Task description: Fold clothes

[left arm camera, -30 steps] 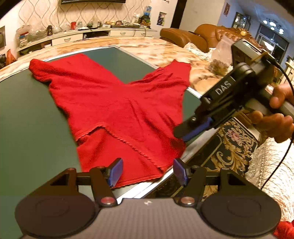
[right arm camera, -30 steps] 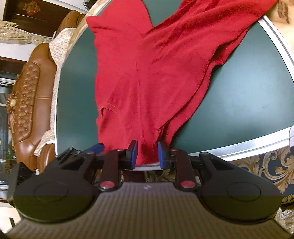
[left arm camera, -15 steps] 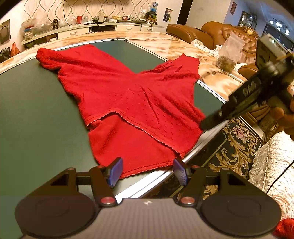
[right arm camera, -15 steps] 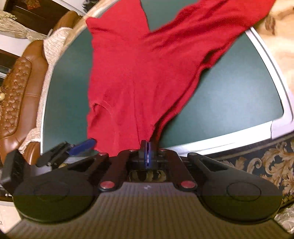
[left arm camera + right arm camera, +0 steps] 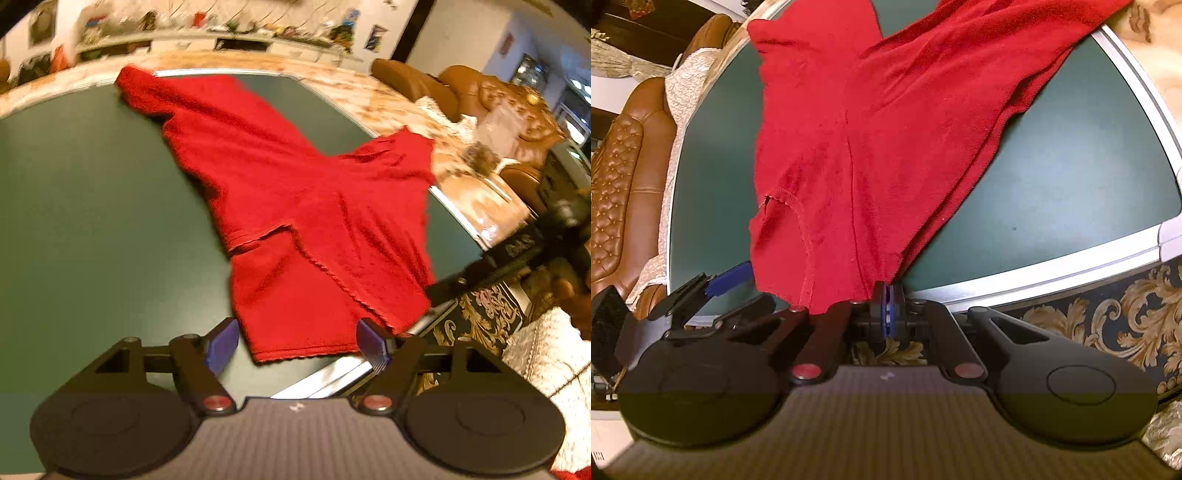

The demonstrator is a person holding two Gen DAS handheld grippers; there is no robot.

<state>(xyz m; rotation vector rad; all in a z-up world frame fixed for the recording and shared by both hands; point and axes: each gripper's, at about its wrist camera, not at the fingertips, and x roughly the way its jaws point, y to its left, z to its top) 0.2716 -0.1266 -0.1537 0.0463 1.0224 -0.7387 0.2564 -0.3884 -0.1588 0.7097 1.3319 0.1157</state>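
red knit garment (image 5: 306,206), soft and fuzzy with a scalloped hem and a sleeve spread to each side, lies flat on the smooth dark green desk (image 5: 92,221) with its hem at the desk's silver edge. right gripper (image 5: 887,308) has its blue ribbed pads pressed together on the garment's hem corner at that edge. left gripper (image 5: 297,345) hangs over the hem, its jaws opening and touching no cloth.

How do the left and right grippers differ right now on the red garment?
The left gripper has its jaws apart and opening, with the red garment hem lying between them, unpressed; the right gripper is shut on a corner of the garment. Both point down at its near edge on the green table.
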